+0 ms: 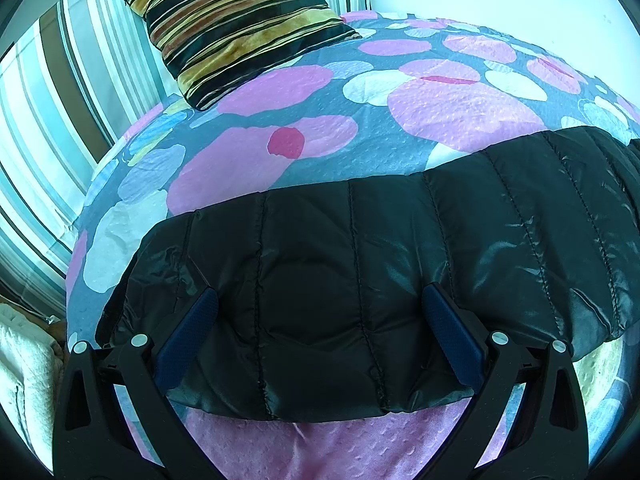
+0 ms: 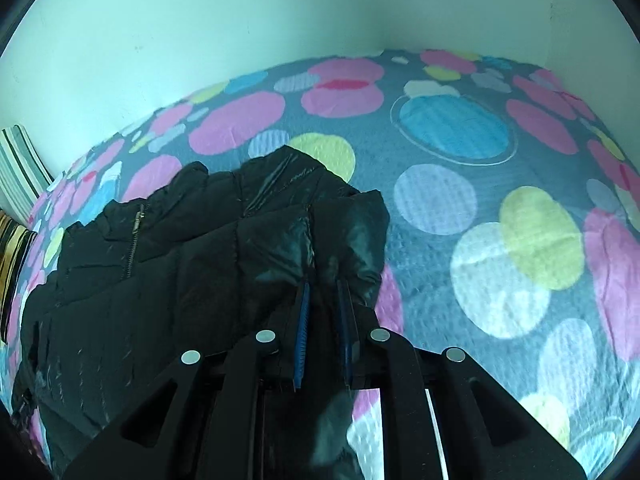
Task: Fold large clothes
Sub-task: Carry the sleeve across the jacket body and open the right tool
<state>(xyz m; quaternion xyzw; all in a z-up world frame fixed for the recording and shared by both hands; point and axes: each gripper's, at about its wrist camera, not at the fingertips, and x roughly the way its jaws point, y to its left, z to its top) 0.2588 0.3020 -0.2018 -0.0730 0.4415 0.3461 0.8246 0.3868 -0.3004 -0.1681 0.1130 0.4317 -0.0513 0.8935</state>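
Left gripper: jaws spread wide, blue textured pads straddling quilted section of black puffer jacket; whether pads touch fabric, cannot tell. Right gripper: jaws nearly together, pinching fold at jacket edge. Jacket: glossy, padded, stitched channels, metal zipper visible in right view; lies on bedspread with pink, blue, yellow, white circles, dimpled weave. Striped velvet cushion at far end, apart from jacket.

light: bright, cool teal cast | glare: sheen on jacket | blur: slight, right view | distortion: heavy fisheye, dark vignette corners
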